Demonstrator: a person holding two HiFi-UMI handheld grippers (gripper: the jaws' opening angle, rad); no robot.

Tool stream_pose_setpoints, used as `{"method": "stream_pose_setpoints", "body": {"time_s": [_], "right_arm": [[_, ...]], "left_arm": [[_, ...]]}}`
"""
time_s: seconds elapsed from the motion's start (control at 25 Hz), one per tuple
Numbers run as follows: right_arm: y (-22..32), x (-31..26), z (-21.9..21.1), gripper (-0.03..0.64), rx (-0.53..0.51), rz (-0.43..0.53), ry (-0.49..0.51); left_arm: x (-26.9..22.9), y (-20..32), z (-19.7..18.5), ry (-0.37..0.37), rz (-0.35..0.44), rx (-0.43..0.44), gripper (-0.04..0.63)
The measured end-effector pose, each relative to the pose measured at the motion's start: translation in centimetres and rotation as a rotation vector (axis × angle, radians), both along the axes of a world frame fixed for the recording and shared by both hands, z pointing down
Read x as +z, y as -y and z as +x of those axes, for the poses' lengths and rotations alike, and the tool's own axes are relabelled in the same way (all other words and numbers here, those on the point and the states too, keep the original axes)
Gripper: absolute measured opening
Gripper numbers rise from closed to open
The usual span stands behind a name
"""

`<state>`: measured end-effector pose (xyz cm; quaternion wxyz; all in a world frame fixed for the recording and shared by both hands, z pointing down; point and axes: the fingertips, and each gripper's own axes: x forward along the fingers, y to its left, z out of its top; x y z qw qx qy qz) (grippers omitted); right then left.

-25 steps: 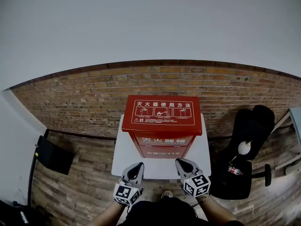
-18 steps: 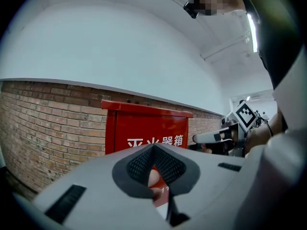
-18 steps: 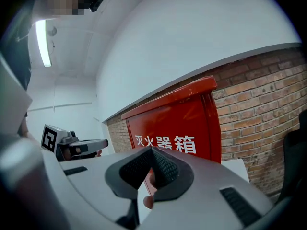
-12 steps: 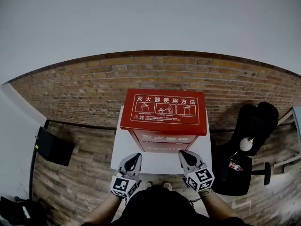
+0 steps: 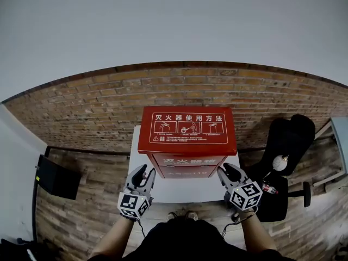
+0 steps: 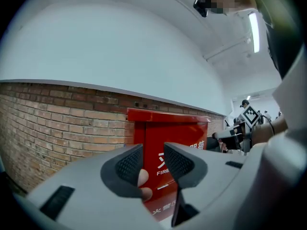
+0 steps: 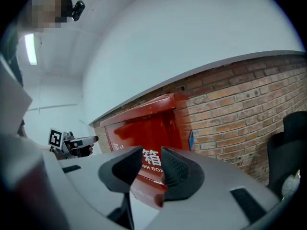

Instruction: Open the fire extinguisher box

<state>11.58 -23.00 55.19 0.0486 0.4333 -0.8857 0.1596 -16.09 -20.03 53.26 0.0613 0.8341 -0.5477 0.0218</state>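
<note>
Box: the red fire extinguisher box [image 5: 187, 165] stands upright on a white table [image 5: 179, 191], with its back against a brick wall [image 5: 103, 110].
Lid: the lid [image 5: 187, 130] lies flat and closed on top of the box, and a white-printed instruction panel faces up.
Left gripper: the left gripper [image 5: 142, 174] is held near the box's front left corner, over the table's left edge. Its jaws have just been opening and are partly apart. Nothing sits between the pads, and the box's red front shows beyond the gap.
Right gripper: the right gripper [image 5: 226, 172] is near the front right corner and points at the box. Its jaws have also just been opening and are partly apart. The pads grip nothing, and the box's lower front shows past them.
Contact: neither gripper visibly touches the box.
Surroundings: a black chair [image 5: 291, 145] stands to the right of the table. A dark flat panel [image 5: 54, 177] rests on the wooden floor [image 5: 92, 216] to the left.
</note>
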Motion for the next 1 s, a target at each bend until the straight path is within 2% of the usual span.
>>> {"method": "stream_pose_setpoints", "body": {"time_s": [0.16,0.32,0.44,0.6,0.76,1.0], "right_arm": [[0.7,-1.9,1.9,0.218,-0.001,0.081,0.001],[1.4,-4.8,2.6,0.270,-0.038,0.209,-0.046],[2.0,-6.4,2.5,0.282,-0.075,0.259,-0.074],[3.1,-7.2,2.6,0.282,-0.090,0.256,-0.062],[3.5,-7.3,1.9,0.283,-0.136,0.251,-0.055],[4.2,-7.2,1.5,0.282,-0.121,0.247,-0.065]], "left_arm": [[-1.1,1.2,-1.2,-0.012,0.016,0.042,0.259],[-2.7,2.5,-1.7,-0.018,0.043,0.097,0.304],[-4.1,3.5,-1.8,-0.024,0.077,0.133,0.336],[-5.5,4.4,-1.9,-0.050,0.103,0.166,0.360],[-6.1,5.2,-1.1,-0.034,0.108,0.191,0.362],[-6.1,5.6,-0.9,-0.025,0.113,0.188,0.359]]}}
